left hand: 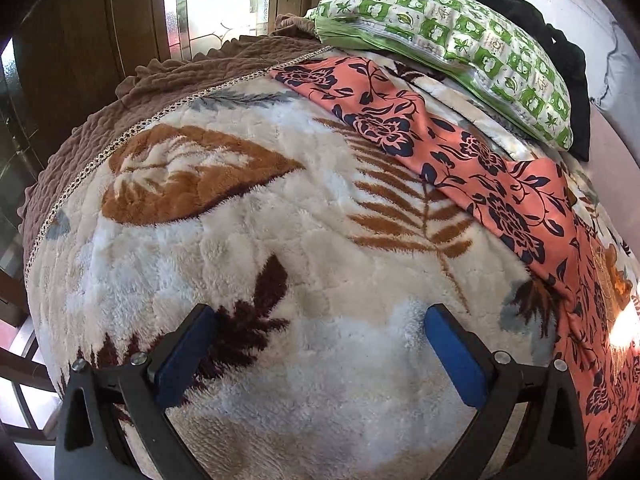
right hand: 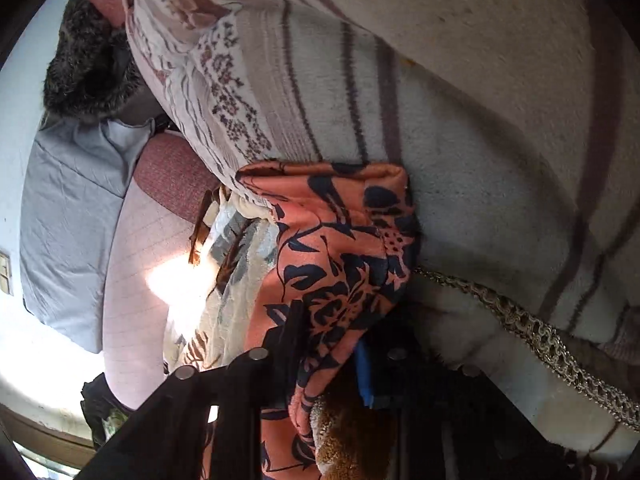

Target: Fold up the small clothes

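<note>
Right gripper (right hand: pixel 332 356) clamped on bunched cloth (right hand: pixel 340 248) at blanket's (left hand: pixel 248 240) trimmed edge. Left gripper (left hand: pixel 320 344) wide open, empty, over blanket middle. Cloth lay stretched across far side, below pillow (left hand: pixel 452 48). Judged thin, limp, light, slippery; pinch left end, not middle.

The left wrist view looks steeply down on the bed's leaf-patterned blanket (left hand: pixel 248 216) from near, facing the green pillow (left hand: pixel 460 56). The right wrist view is rolled sideways, very close to the orange floral cloth (right hand: pixel 332 248). Both views share this cloth and blanket.
</note>
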Tool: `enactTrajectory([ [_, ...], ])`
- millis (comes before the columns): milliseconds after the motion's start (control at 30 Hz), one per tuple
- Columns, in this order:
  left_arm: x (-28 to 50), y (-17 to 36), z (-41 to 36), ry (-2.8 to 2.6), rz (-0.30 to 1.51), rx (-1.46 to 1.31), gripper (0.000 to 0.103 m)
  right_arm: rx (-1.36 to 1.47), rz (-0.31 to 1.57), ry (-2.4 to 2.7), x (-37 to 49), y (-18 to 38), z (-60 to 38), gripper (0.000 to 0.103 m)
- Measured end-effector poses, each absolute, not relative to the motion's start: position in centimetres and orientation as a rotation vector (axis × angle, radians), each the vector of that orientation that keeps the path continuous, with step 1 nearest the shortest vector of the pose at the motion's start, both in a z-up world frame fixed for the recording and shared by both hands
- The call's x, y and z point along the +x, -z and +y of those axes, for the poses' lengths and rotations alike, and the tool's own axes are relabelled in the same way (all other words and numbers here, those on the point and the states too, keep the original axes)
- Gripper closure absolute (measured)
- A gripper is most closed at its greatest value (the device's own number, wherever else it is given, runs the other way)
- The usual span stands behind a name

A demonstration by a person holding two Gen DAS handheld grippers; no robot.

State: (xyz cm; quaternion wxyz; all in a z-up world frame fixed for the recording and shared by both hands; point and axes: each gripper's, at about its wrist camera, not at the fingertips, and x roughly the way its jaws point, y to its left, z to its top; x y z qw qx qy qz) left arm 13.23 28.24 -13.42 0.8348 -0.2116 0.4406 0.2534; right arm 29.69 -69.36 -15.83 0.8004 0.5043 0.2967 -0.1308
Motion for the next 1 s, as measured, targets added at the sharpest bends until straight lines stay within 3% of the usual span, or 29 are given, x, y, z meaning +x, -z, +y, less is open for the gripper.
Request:
enactTrajectory([
  [33, 13.1, 13.4, 28.4, -0.535, 0.926, -0.459, 0.000, 1.049, 0.621, 0.258, 29.6, 14.9, -68.8, 0.097],
  [200, 12.5, 13.3, 28.5, -0.514, 0.907, -0.489, 0.000, 0.750, 0.520, 0.102, 29.6, 3.8, -61.5, 0.097],
  [367, 11.6, 13.1, 29.1, -0.468, 0.881, -0.564, 0.000, 0.562, 0.377, -0.187, 27.5, -7.5, -47.4, 0.097],
  [467, 11.0, 13.0, 29.6, -0.438, 0.862, -0.621, 0.000, 0.464, 0.361, -0.306, 26.5, -9.9, -36.9, 0.097],
  [533, 10.9, 13.0, 29.6, -0.431, 0.861, -0.635, 0.000, 0.384, 0.407, -0.356, 26.4, -8.5, -29.5, 0.095],
  [600, 11.0, 12.9, 29.5, -0.412, 0.862, -0.640, 0.000, 0.296, 0.521, -0.447, 27.1, -4.7, -22.4, 0.081],
  [633, 10.9, 12.9, 29.5, -0.399, 0.860, -0.650, 0.000, 0.271, 0.590, -0.460, 27.6, -1.8, -19.4, 0.036],
  [667, 10.7, 12.8, 29.6, -0.386, 0.857, -0.662, 0.000, 0.240, 0.656, -0.463, 27.7, 1.5, -17.0, 0.000],
  [800, 10.1, 12.7, 30.0, -0.355, 0.841, -0.704, 0.000, 0.227, 0.851, -0.465, 26.1, 11.2, -13.9, 0.000],
  [1000, 10.5, 11.5, 28.2, -0.327, 0.818, -0.632, 0.000, 0.432, 0.798, -0.339, 21.8, 12.1, -22.1, 0.000],
])
